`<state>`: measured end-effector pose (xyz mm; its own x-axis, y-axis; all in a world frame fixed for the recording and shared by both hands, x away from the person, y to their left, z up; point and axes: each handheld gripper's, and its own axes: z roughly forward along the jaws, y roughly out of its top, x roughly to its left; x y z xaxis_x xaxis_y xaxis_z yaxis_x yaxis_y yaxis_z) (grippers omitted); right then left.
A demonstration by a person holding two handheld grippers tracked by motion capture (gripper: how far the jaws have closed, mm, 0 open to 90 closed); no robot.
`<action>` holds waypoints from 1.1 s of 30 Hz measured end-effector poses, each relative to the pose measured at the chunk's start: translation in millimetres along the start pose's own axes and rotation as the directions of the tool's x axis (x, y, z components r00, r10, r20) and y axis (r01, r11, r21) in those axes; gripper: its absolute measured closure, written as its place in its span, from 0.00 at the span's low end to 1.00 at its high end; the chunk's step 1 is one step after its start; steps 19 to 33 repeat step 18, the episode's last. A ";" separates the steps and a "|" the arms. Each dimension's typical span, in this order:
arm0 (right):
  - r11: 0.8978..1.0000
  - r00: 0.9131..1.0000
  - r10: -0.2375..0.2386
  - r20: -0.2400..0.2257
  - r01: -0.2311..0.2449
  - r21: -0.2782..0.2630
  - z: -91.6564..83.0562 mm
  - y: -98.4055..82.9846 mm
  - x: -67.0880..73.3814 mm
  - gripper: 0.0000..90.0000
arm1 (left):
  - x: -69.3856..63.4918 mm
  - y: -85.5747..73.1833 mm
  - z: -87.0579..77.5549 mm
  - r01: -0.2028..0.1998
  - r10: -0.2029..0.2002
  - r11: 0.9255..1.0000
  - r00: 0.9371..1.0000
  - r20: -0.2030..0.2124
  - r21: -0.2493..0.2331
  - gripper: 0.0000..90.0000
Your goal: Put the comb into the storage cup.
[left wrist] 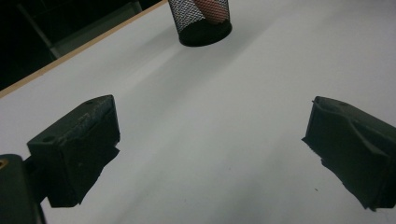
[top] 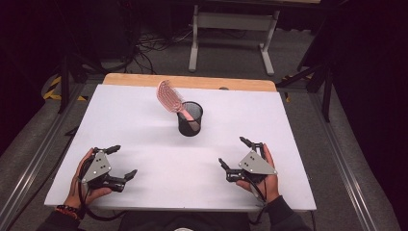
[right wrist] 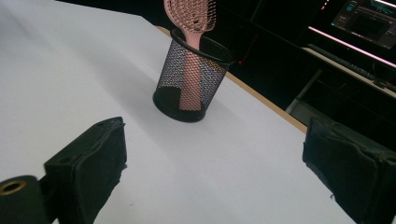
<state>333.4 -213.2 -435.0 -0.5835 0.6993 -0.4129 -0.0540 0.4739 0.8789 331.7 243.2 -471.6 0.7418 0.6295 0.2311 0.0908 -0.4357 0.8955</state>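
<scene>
White table (top: 144,120) w/ mesh cup (top: 190,120) mid-top.

High view sits above the near table edge, facing fwd and down over the whole white table (top: 144,120), while both gripper views ride low and close to the surface (each looking out between its own jaws), all three sharing the black mesh cup (top: 190,119) mid-table.

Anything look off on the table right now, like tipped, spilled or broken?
Nothing stands out. The black mesh cup stands upright on the white table, and the pink hairbrush sits handle-down inside it, its head leaning over the rim. The left gripper and the right gripper are both open, well short of the cup.
</scene>
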 end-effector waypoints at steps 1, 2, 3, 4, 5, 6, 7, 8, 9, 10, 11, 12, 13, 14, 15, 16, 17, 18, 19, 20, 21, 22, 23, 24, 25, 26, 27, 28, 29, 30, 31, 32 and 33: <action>1.000 1.000 -0.004 0.002 0.004 0.002 0.2 -0.3 -0.3 0.08 | 0.1 -0.1 -0.2 0.006 -0.006 1.000 1.000 0.001 0.000 0.04; 1.000 1.000 0.002 -0.004 -0.002 0.000 0.3 -0.7 -1.0 0.08 | 0.4 -0.3 0.2 0.010 -0.010 1.000 1.000 0.003 -0.002 0.04; 1.000 1.000 0.002 -0.004 -0.002 0.000 0.3 -0.7 -1.0 0.08 | 0.7 -0.3 0.6 0.006 -0.006 1.000 1.000 0.001 0.002 0.04; 1.000 1.000 0.002 -0.004 -0.002 0.001 0.5 -1.1 -1.5 0.08 | 1.1 -0.4 1.1 0.007 -0.007 1.000 1.000 0.001 0.000 0.04; 1.000 1.000 0.002 0.000 -0.002 0.003 0.6 -1.4 -1.8 0.08 | 1.5 -0.6 1.5 0.013 -0.013 1.000 1.000 0.004 -0.002 0.04; 1.000 1.000 0.008 -0.001 -0.008 0.004 0.6 -1.8 -2.1 0.08 | 1.7 -0.6 1.7 0.012 -0.012 1.000 1.000 0.005 0.001 0.04; 1.000 1.000 0.008 0.002 -0.008 0.004 0.0 -2.3 -2.3 0.08 | 1.4 -0.5 1.9 0.011 -0.011 1.000 1.000 0.003 0.003 0.04; 1.000 1.000 0.008 0.002 -0.008 0.004 0.0 -2.3 -2.3 0.08 | 1.4 -0.5 1.9 0.011 -0.011 1.000 1.000 0.003 0.003 0.04; 1.000 1.000 0.011 -0.010 -0.011 -0.005 -1.1 -2.3 -2.3 0.07 | 1.0 -0.4 2.0 0.011 -0.011 1.000 1.000 0.002 0.006 0.04; 1.000 1.000 0.018 -0.023 -0.018 -0.016 -1.7 -2.3 -2.4 0.07 | 0.5 -0.2 2.5 0.006 -0.006 1.000 1.000 0.001 0.010 0.04; 0.999 0.999 0.028 -0.040 -0.029 -0.029 -2.5 -2.2 -2.6 0.07 | 0.5 -0.2 2.5 0.006 -0.006 1.000 1.000 0.001 0.010 0.04; 0.999 0.998 0.031 -0.048 -0.033 -0.037 -3.2 -2.1 -2.8 0.07 | 0.6 -0.2 2.9 0.009 -0.009 1.000 1.000 0.003 0.010 0.04; 0.999 0.998 0.029 -0.052 -0.031 -0.040 -3.9 -2.2 -3.0 0.07 | 0.9 -0.2 3.1 0.011 -0.011 1.000 1.000 0.005 0.011 0.04; 0.999 0.998 0.031 -0.052 -0.033 -0.040 -4.3 -2.6 -3.1 0.07 | 1.0 0.0 3.4 0.012 -0.012 1.000 1.000 0.004 0.014 0.04; 0.999 0.998 0.033 -0.051 -0.035 -0.038 -4.6 -3.0 -3.4 0.07 | 1.1 0.4 3.6 0.008 -0.008 1.000 1.000 0.001 0.015 0.04; 0.999 0.998 0.035 -0.050 -0.037 -0.034 -4.7 -3.5 -3.6 0.07 | 1.1 0.4 3.6 0.008 -0.008 1.000 1.000 0.001 0.015 0.04; 0.999 0.998 0.036 -0.048 -0.037 -0.030 -4.7 -3.9 -3.4 0.07 | 2.2 1.1 3.8 0.013 -0.013 1.000 1.000 0.002 0.006 0.04; 0.999 0.998 0.036 -0.048 -0.037 -0.030 -4.7 -3.9 -3.4 0.07 | 2.2 1.1 3.8 0.013 -0.013 1.000 1.000 0.002 0.006 0.04; 0.999 0.998 0.036 -0.048 -0.037 -0.030 -4.7 -3.9 -3.4 0.07 | 2.2 1.1 3.8 0.013 -0.013 1.000 1.000 0.002 0.006 0.04; 0.999 0.998 0.036 -0.048 -0.037 -0.030 -4.7 -3.9 -3.4 0.07 | 2.2 1.1 3.8 0.013 -0.013 1.000 1.000 0.002 0.006 0.04; 0.999 0.998 0.036 -0.048 -0.037 -0.030 -4.7 -3.9 -3.4 0.07 | 2.2 1.1 3.8 0.013 -0.013 1.000 1.000 0.002 0.006 0.04; 0.999 0.998 0.036 -0.048 -0.037 -0.030 -4.7 -3.9 -3.4 0.07 | 2.2 1.1 3.8 0.013 -0.013 1.000 1.000 0.002 0.006 0.04; 0.999 0.998 0.036 -0.048 -0.037 -0.030 -4.7 -3.9 -3.4 0.07 | 2.2 1.1 3.8 0.013 -0.013 1.000 1.000 0.002 0.006 0.04; 0.999 0.998 0.036 -0.048 -0.037 -0.030 -4.7 -3.9 -3.4 0.07 | 2.2 1.1 3.8 0.013 -0.013 1.000 1.000 0.002 0.006 0.04; 0.999 0.998 0.036 -0.048 -0.037 -0.030 -4.7 -3.9 -3.4 0.07 | 2.2 1.1 3.8 0.013 -0.013 1.000 1.000 0.002 0.006 0.04; 0.999 0.998 0.036 -0.048 -0.037 -0.030 -4.7 -3.9 -3.4 0.07 | 2.2 1.1 3.8 0.013 -0.013 1.000 1.000 0.002 0.006 0.04; 0.999 0.998 0.036 -0.048 -0.037 -0.030 -4.7 -3.9 -3.4 0.07 | 2.2 1.1 3.8 0.013 -0.013 1.000 1.000 0.002 0.006 0.04; 0.999 0.998 0.036 -0.048 -0.037 -0.030 -4.7 -3.9 -3.4 0.07 | 2.2 1.1 3.8 0.013 -0.013 1.000 1.000 0.002 0.006 0.04; 0.999 0.998 0.036 -0.048 -0.037 -0.030 -4.7 -3.9 -3.4 0.07 | 2.2 1.1 3.8 0.013 -0.013 1.000 1.000 0.002 0.006 0.04; 0.999 0.998 0.036 -0.048 -0.037 -0.030 -4.7 -3.9 -3.4 0.07 | 2.2 1.1 3.8 0.013 -0.013 1.000 1.000 0.002 0.006 0.04; 0.999 0.998 0.036 -0.048 -0.037 -0.030 -4.7 -3.9 -3.4 0.07 | 2.2 1.1 3.8 0.013 -0.013 1.000 1.000 0.002 0.006 0.04; 0.999 0.998 0.036 -0.048 -0.037 -0.030 -4.7 -3.9 -3.4 0.07 | 2.2 1.1 3.8 0.013 -0.013 1.000 1.000 0.002 0.006 0.04; 0.999 0.998 0.036 -0.048 -0.037 -0.030 -4.7 -3.9 -3.4 0.07 | 2.2 1.1 3.8 0.013 -0.013 1.000 1.000 0.002 0.006 0.04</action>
